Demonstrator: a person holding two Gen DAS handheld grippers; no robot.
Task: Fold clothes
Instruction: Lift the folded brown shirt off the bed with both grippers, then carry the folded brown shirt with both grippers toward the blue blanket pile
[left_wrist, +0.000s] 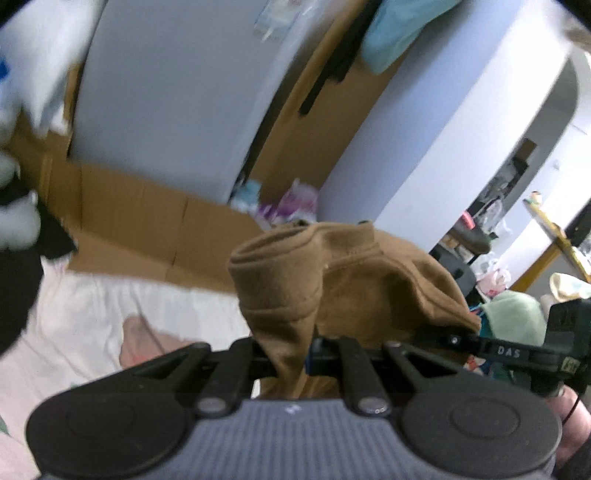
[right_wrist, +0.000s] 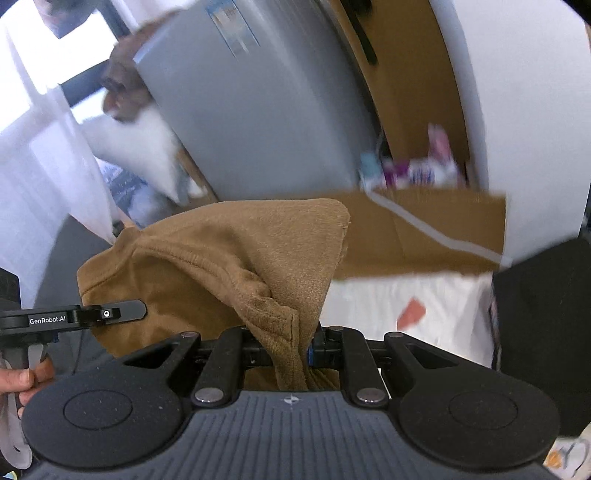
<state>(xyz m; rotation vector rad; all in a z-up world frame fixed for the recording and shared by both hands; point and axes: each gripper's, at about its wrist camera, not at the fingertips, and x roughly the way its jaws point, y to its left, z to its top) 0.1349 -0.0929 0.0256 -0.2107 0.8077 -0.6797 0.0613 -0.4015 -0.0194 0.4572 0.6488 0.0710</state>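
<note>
- Here, a white bed sheet (left_wrist: 122, 295) is spreading across the near ground in both views, with a brown cardboard panel (left_wrist: 147, 210) standing along its far edge and a large grey slab (right_wrist: 251, 110) leaning behind that.
- The brown garment (left_wrist: 354, 280) is hanging above the sheet, clear of it, stretched between the two tools; in the right wrist view the same brown garment (right_wrist: 221, 258) is bunching up in front of the camera and draping down through the jaws.
- The step in hand, as I judge it, is lifting the garment to shake it flat before laying it down; doing it well is meaning keeping both pinches level, drawing the hands apart until the held edge is running taut, and lowering the hanging end onto the sheet first.
- The left gripper (left_wrist: 291, 354) is clenching nearly closed on a fold of the brown cloth, its fingers pressing it from both sides.
- The right gripper (right_wrist: 293, 350) is likewise grasping a hemmed corner of the garment, jaws almost together around the thicker seam.
- A person's hand (right_wrist: 22, 380) is showing at the near left, gripping the other tool's handle.
</note>
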